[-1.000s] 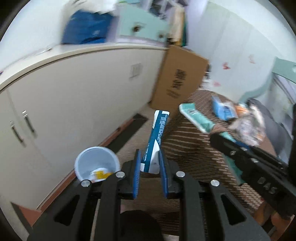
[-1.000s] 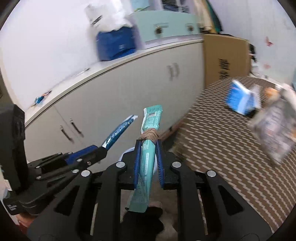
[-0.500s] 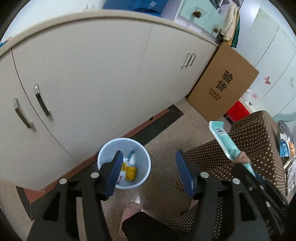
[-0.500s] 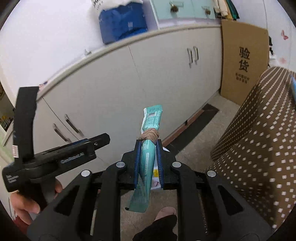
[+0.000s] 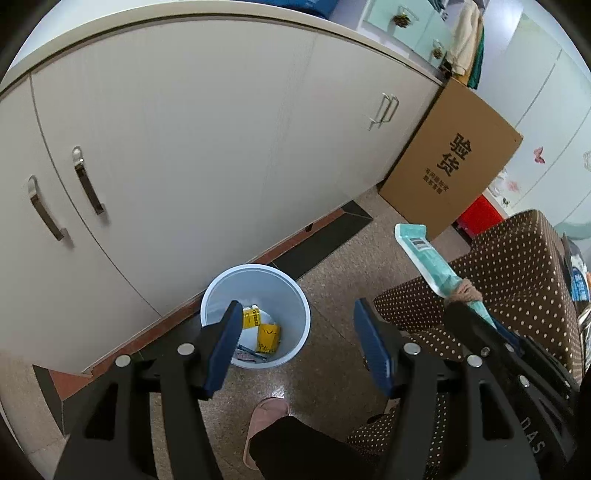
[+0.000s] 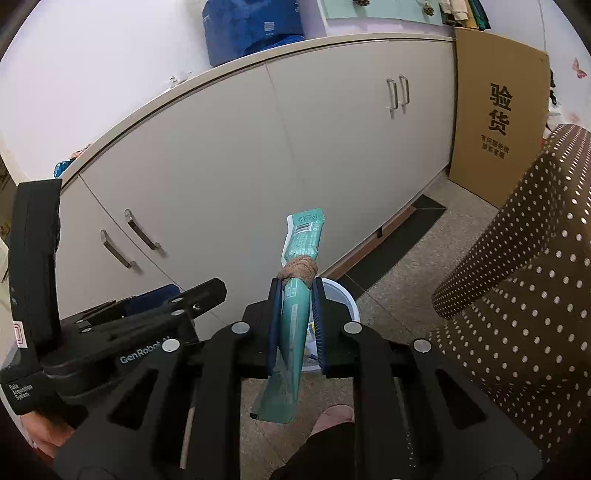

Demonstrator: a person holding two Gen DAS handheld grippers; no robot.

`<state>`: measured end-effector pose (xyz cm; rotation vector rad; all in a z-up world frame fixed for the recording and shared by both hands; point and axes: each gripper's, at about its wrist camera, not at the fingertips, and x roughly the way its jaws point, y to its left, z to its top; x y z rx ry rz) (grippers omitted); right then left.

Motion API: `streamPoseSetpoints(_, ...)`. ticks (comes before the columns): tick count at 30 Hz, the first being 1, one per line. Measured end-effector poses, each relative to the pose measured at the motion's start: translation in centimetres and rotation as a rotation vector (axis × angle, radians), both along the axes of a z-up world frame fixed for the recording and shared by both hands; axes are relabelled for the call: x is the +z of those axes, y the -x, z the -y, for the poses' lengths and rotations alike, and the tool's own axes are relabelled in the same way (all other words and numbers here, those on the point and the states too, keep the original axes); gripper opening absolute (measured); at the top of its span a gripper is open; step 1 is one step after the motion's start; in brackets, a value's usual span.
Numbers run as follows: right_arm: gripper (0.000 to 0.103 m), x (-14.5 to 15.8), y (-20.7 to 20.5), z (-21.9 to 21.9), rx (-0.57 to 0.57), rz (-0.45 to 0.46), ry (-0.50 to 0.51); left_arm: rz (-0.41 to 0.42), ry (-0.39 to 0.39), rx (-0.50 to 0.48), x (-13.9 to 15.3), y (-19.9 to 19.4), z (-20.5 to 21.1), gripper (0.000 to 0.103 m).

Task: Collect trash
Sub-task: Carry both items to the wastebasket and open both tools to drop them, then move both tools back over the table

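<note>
While the right tool [image 6: 297, 325] clamps a teal wrapper [image 6: 295, 317], the empty left tool [image 5: 295, 347] gapes above the bin [image 5: 295, 295].

Pale cabinet [image 5: 207, 155] with metal handles, cardboard box [image 5: 448, 162] (printed characters) leaning beside it, polka-dot cloth [image 6: 524, 295].

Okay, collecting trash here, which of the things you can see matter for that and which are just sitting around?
Part of the job:
- white bin on the floor, yellow cartons already inside
- teal wrapper, clamped in the right tongs
- left tongs, open and empty above the bin

Just lying about:
- cardboard box against the cabinet
- blue bag on the cabinet top
- pink slipper
</note>
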<state>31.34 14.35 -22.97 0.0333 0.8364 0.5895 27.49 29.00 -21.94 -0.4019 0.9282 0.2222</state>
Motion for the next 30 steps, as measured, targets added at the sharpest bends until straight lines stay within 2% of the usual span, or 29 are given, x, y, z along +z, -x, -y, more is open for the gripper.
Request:
streamPoseSetpoints(5, 0.017, 0.2, -0.6, -1.6, 0.017, 0.016, -0.008, 0.018, -0.033, 0.041, 0.6, 0.2, -1.0, 0.063)
streamPoseSetpoints(10, 0.018, 0.4, -2.1, -3.4, 0.002, 0.024, -0.058, 0.021, -0.082, 0.146, 1.1, 0.6, -3.5, 0.064)
streamPoseSetpoints(12, 0.037, 0.0, -3.1, -4.6, 0.007, 0.024, -0.077, 0.008, -0.112, 0.173, 1.1, 0.5, -4.3, 0.064)
streamPoseSetpoints(13, 0.055, -0.2, -3.5, -5.0, 0.018, 0.027, -0.066, -0.003, -0.119, 0.184, 1.0, 0.5, -4.7, 0.065)
streamPoseSetpoints(14, 0.056, -0.4, -3.6, -5.4, 0.015, 0.038, -0.039, -0.006, -0.112, 0.188, 1.0, 0.6, -5.0, 0.065)
streamPoseSetpoints(19, 0.056, -0.3, -3.1, -4.1, -0.003, 0.025, -0.031, 0.0, -0.095, 0.17, 1.2, 0.7, -4.4, 0.064)
streamPoseSetpoints(23, 0.057, 1.0, -2.0, -2.1, -0.041, 0.057, -0.008, 0.025, -0.065, 0.122, 2.1, 0.7, -2.8, 0.065)
streamPoseSetpoints(30, 0.059, 5.7, 0.5, 3.9, -0.126, 0.129, -0.053, 0.121, -0.053, -0.001, 6.6, 1.0, 3.1, 0.066)
